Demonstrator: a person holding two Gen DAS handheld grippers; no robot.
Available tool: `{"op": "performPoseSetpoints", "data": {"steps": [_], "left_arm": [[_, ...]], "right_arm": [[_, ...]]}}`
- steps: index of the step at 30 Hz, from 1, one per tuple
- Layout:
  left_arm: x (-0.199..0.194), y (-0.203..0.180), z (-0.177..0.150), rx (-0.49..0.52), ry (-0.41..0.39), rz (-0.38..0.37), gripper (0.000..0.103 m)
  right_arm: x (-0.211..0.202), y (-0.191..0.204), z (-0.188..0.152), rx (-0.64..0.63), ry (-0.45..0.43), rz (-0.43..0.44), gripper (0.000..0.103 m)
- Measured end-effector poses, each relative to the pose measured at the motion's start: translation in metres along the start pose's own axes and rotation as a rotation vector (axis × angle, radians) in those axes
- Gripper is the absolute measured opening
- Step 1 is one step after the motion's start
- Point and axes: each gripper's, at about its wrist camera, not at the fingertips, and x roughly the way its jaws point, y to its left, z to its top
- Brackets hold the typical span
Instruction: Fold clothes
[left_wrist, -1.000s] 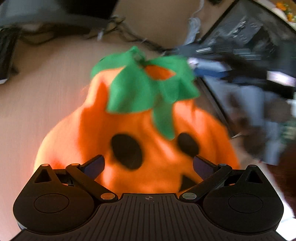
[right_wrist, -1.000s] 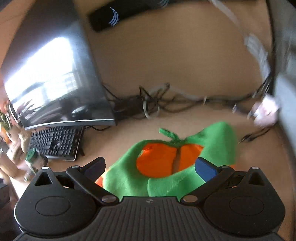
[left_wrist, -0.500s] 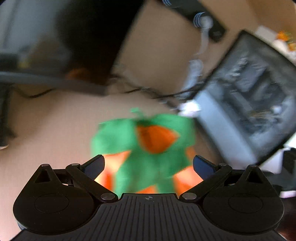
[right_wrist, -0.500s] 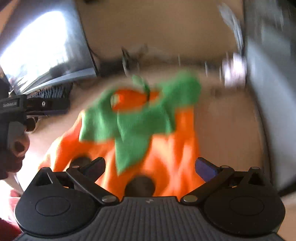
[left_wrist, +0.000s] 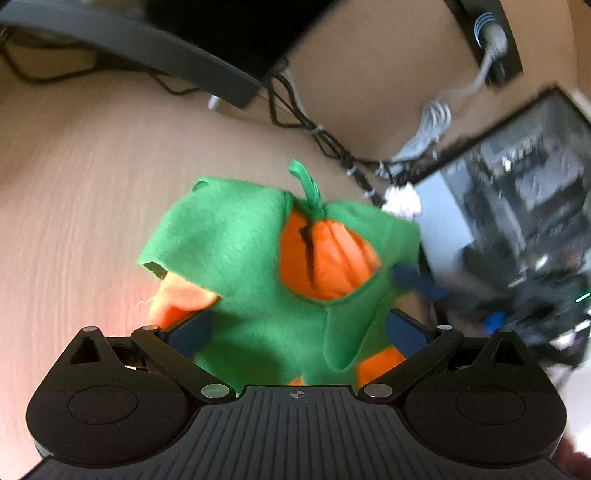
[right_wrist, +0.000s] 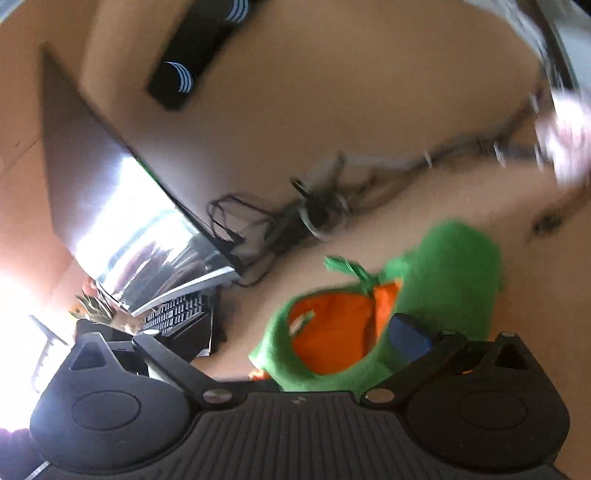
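The costume (left_wrist: 236, 251), orange felt with a green collar, lies on the desk (left_wrist: 74, 177), filling the left view from centre down to 6 o'clock. The left gripper (left_wrist: 295, 328) hovers over it with jaws spread wide, holding nothing. The right gripper (right_wrist: 295, 339) is also spread and empty; its blue pad at 4 o'clock sits over the collar (right_wrist: 450, 280), though contact cannot be told. Judging by this, the fold is at the reach-and-grasp stage. Next, each gripper needs to close on a collar edge near the stem (left_wrist: 308, 188), clear of the cables (left_wrist: 332, 144) at 1 o'clock.
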Motion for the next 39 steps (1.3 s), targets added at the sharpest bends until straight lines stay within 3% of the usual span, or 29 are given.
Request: {"op": "performPoseSetpoints", "data": {"steps": [4, 6, 9, 14, 17, 20, 22, 25, 28, 34, 39], "left_arm": [[-0.012, 0.014, 0.004, -0.096, -0.036, -0.021, 0.103], [-0.017, 0.017, 0.007, -0.120, -0.053, -0.024, 0.103], [-0.026, 0.016, 0.013, -0.145, -0.077, -0.024, 0.103], [-0.041, 0.001, 0.009, -0.097, -0.085, -0.022, 0.103], [-0.037, -0.017, 0.000, -0.014, -0.061, 0.013, 0.103], [-0.023, -0.032, -0.007, 0.046, -0.009, 0.017, 0.103], [-0.019, -0.041, -0.008, 0.094, 0.004, 0.022, 0.103], [-0.023, -0.053, -0.006, 0.184, 0.014, -0.020, 0.103], [-0.023, -0.056, -0.005, 0.228, 0.019, -0.066, 0.103], [0.015, -0.034, 0.000, 0.161, 0.041, -0.001, 0.103], [0.021, -0.020, 0.014, 0.083, 0.015, 0.039, 0.103]], "right_arm": [[0.001, -0.012, -0.025, 0.142, 0.163, 0.104, 0.103], [-0.022, 0.010, -0.040, 0.043, 0.220, 0.126, 0.103], [-0.056, 0.051, -0.059, -0.178, 0.248, 0.046, 0.103], [-0.065, 0.089, -0.067, -0.394, 0.122, -0.260, 0.103], [-0.034, 0.094, -0.068, -0.570, 0.024, -0.570, 0.103], [0.007, 0.079, -0.074, -0.763, 0.040, -0.853, 0.100], [0.016, 0.068, -0.069, -0.782, 0.061, -0.943, 0.095], [-0.013, 0.079, -0.057, -0.731, -0.053, -0.921, 0.095], [-0.024, 0.080, -0.044, -0.709, -0.113, -0.910, 0.095], [0.030, 0.044, -0.037, -0.763, -0.021, -0.960, 0.089], [0.049, 0.032, -0.025, -0.822, -0.047, -1.036, 0.088]]}}
